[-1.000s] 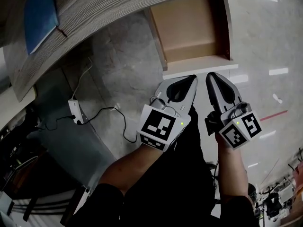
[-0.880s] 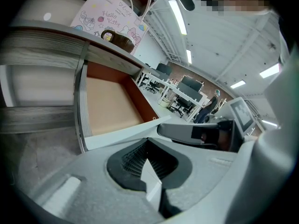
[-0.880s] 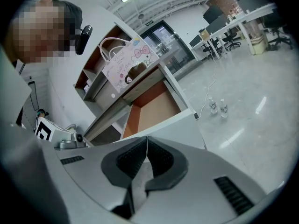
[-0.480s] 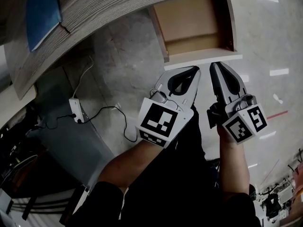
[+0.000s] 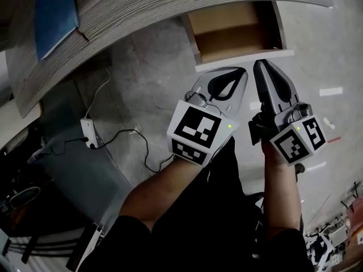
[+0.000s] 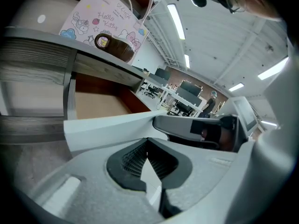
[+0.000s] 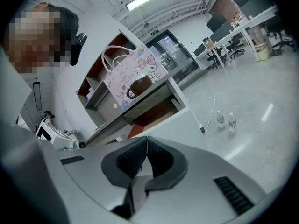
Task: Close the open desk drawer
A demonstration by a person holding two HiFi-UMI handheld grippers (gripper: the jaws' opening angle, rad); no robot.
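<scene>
Drawer: the open desk drawer (image 5: pixel 229 27) stood pulled out from under the grey desk top (image 5: pixel 130 10), at 12 o'clock from both grippers, its brown bottom bare
Front panel: the white front panel (image 5: pixel 244 60) ran across the drawer's near edge
Left gripper: the left gripper (image 5: pixel 241 71) had its jaws closed together on nothing, tips right at the front panel; contact could not be told
Right gripper: the right gripper (image 5: pixel 261 63), just beside at 3 o'clock, was likewise closed and empty, tips at the same panel
Desk top: a blue notebook (image 5: pixel 54 13) lay at 10 o'clock; a Hello Kitty bag (image 6: pixel 112 20) stood above the drawer
Floor: a white power strip (image 5: pixel 89 132) lay at 9 o'clock
</scene>
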